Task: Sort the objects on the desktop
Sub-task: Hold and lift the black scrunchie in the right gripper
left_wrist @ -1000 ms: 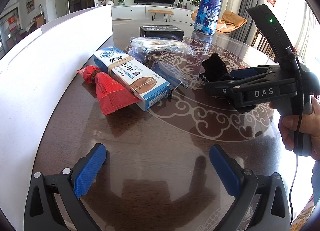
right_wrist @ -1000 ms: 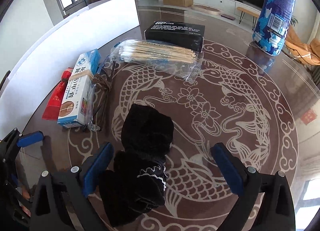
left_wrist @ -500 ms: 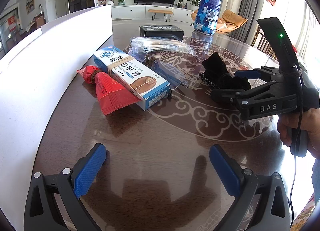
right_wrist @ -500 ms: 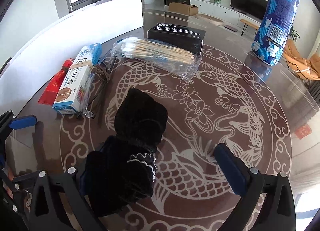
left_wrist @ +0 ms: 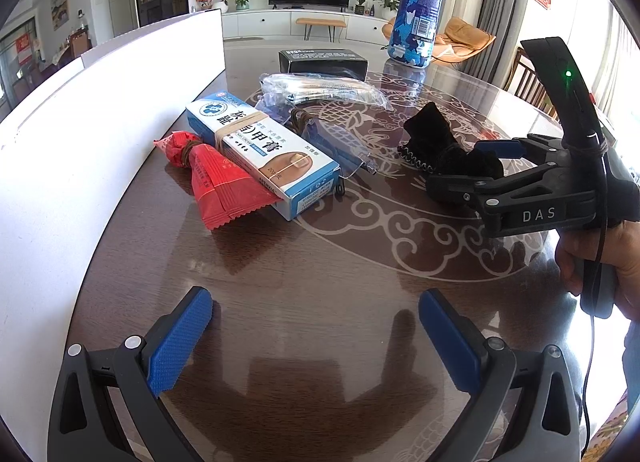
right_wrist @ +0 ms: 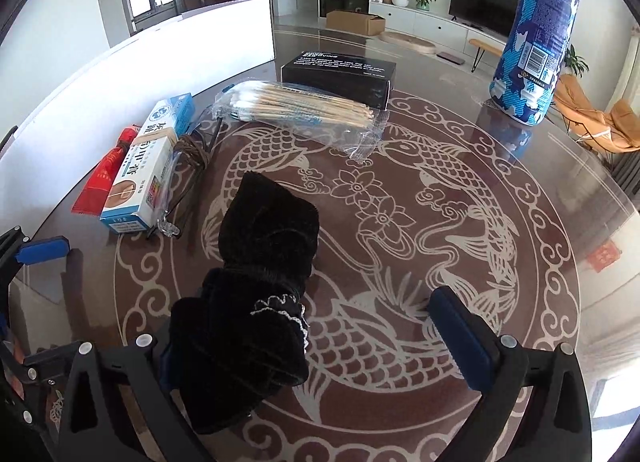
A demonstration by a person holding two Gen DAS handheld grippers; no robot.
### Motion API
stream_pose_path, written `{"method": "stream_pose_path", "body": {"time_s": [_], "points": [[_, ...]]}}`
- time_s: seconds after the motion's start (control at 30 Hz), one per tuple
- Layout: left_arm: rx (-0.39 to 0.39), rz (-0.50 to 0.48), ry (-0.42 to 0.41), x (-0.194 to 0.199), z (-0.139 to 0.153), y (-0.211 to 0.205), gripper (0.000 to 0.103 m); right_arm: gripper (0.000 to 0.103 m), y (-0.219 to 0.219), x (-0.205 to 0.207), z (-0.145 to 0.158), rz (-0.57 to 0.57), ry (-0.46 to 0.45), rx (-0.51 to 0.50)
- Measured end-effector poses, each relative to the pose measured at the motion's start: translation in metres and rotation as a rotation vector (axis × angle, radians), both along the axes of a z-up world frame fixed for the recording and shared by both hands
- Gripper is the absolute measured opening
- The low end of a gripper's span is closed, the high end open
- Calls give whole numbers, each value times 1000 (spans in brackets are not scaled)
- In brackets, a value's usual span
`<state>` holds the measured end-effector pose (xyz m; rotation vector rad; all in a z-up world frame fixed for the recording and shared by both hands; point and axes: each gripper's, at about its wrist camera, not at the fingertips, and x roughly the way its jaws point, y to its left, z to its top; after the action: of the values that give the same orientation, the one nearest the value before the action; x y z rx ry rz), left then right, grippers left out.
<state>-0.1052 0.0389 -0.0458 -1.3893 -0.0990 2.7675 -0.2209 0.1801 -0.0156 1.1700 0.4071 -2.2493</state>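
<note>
On the table: a black velvet pouch (right_wrist: 260, 262) lies on the fish-patterned glass top (right_wrist: 460, 221), near the middle, well apart from the white board (left_wrist: 100, 121) along the far-left edge.
Right gripper: the right gripper (right_wrist: 320, 342) is wide open and low over the pouch's gathered mouth; the pouch covers its left finger and lies against it, while the right pad (right_wrist: 460, 334) stands well clear. Nothing is clamped.
Left gripper: the left gripper (left_wrist: 316, 334) hangs open over bare table, holding nothing, its 2 blue pads far apart.
Already lined up: a red sachet bundle (left_wrist: 216, 177), a blue-and-white ointment box (left_wrist: 260, 149), a clear case (left_wrist: 336, 141) with a brown cord, a bag of cotton swabs (right_wrist: 304, 105) and a black box (right_wrist: 340, 73) sit near the board.
Step in hand: I judge it is the pick-up of the pouch.
Doing it well: I would centre the jaws on the cinched neck rather than the soft belly, so the cloth bunches and does not slip, and close fully before lifting; velvet on glass will likely slide if nudged sideways.
Watch for: the blue camouflage bottle (right_wrist: 536, 33) stands tall at the far side, away from the path.
Hard to see: the right gripper's left pad is hidden by the pouch. What the pouch holds cannot be told.
</note>
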Motion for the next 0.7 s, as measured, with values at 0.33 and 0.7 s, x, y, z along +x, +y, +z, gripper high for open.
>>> {"method": "stream_pose_path", "body": {"time_s": [0.33,0.7], "points": [[-32,-4,-11,-3,-2,4,103,103,0,0,0,-1,1,0],[-40,-5,-13,-3,-2,4,103,103,0,0,0,0,1,0]]}}
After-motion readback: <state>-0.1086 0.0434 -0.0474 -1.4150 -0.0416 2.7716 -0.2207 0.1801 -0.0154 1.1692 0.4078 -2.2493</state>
